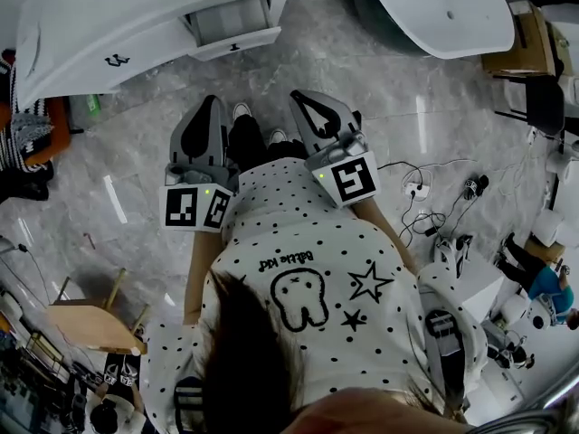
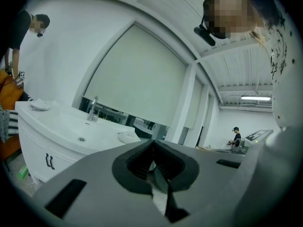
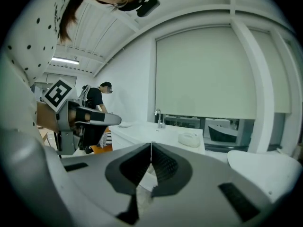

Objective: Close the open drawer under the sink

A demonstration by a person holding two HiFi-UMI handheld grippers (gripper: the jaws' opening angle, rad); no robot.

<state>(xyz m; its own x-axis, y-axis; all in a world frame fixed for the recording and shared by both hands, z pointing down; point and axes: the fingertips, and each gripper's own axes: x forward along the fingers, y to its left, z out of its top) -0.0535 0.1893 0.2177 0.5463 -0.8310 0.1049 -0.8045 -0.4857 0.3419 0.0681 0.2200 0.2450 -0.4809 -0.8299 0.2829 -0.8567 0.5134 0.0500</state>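
Note:
The white sink cabinet [image 1: 109, 25] stands at the top left of the head view. Its drawer [image 1: 231, 23] is pulled out towards me, with a small dark handle on the front. My left gripper [image 1: 213, 103] and right gripper [image 1: 298, 96] point at it side by side above the floor, a short way from the drawer front. Both are shut with nothing between the jaws. In the left gripper view the gripper [image 2: 152, 144] faces the basin top and faucet [image 2: 93, 109]. The right gripper [image 3: 151, 145] looks past the counter [image 3: 156, 131], with the left gripper [image 3: 90, 119] at its left.
A second white basin [image 1: 443, 7] sits at the top right. Cables and a power strip [image 1: 416, 188] lie on the marble floor to my right. A wooden stool [image 1: 86, 324] stands at the lower left. A person [image 2: 23, 30] stands beside the cabinet's left end.

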